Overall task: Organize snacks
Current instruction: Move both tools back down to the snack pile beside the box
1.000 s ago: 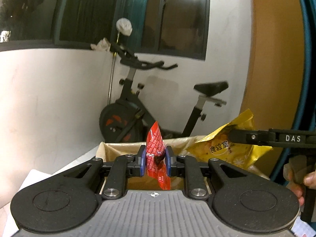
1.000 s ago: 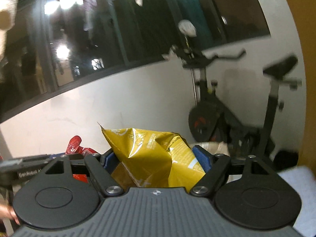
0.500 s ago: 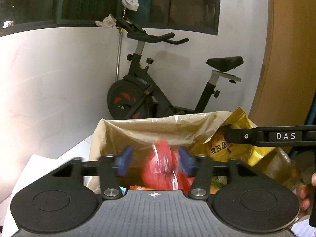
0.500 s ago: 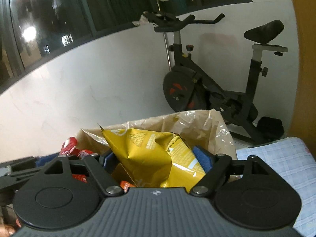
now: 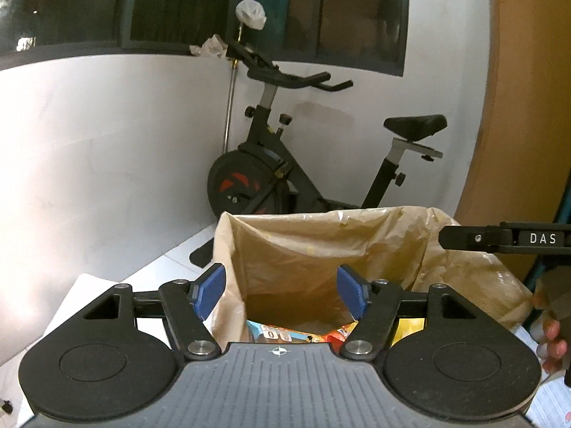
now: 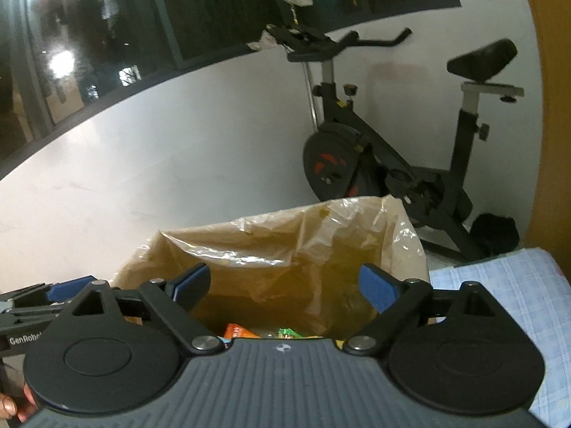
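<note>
A box lined with a tan plastic bag [image 5: 321, 246] stands open in front of both grippers; it also shows in the right wrist view [image 6: 285, 249]. Several snack packets [image 5: 285, 333] lie at its bottom, seen too in the right wrist view [image 6: 264, 331]. My left gripper [image 5: 282, 290] is open and empty above the bag's near edge. My right gripper [image 6: 285, 287] is open and empty above the bag. The right gripper's side shows at the right of the left wrist view [image 5: 506, 239].
A black exercise bike [image 5: 303, 164] stands against the white wall behind the bag. A blue checked cloth [image 6: 506, 296] covers the surface to the right. An orange panel [image 5: 517, 107] rises at the right. Dark windows run above the wall.
Both grippers have opened. The red packet dropped from the left gripper and the yellow bag from the right gripper into the lined box. Both views tilted down over the bag.
</note>
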A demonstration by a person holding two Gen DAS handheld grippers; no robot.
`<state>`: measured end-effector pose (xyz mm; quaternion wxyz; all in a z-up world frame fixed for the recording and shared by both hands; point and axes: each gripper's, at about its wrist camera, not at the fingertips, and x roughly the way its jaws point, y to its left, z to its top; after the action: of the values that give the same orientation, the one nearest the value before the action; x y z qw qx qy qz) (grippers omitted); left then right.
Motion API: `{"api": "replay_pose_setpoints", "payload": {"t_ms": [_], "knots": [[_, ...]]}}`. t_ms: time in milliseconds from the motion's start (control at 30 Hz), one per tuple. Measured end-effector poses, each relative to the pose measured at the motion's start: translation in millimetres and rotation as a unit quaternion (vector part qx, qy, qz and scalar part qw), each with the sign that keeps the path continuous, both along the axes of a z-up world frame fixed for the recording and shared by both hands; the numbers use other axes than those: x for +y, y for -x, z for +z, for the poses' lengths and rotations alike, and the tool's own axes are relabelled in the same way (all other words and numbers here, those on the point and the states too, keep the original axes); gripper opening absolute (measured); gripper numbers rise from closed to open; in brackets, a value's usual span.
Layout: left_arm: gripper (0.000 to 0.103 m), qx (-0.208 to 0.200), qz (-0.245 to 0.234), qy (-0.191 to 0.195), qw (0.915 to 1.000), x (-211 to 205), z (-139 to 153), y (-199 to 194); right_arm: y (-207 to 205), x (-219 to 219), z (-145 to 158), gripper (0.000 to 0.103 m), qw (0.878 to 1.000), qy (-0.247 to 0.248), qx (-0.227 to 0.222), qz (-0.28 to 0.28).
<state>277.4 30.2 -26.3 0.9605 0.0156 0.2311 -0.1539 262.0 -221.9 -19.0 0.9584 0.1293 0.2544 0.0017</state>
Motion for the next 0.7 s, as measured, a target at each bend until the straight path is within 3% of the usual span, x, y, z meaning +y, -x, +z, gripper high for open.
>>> {"api": "replay_pose_setpoints", "payload": {"t_ms": [300,467,700], "knots": [[0.071,-0.002,-0.014,0.014,0.9998,41.1,13.9,44.6,59.6,-0.5,14.4,0.093,0.999,0.019,-0.044,0.02],[0.071,0.003,0.002,0.017,0.9998,67.1,8.2,63.7,96.6,-13.5,15.6,0.093,0.998,0.026,-0.058,0.01],[0.071,0.018,0.043,0.036,0.9983,87.4,-16.3,81.0,137.4,-26.3,-10.2,0.093,0.998,0.025,-0.046,-0.025]]}}
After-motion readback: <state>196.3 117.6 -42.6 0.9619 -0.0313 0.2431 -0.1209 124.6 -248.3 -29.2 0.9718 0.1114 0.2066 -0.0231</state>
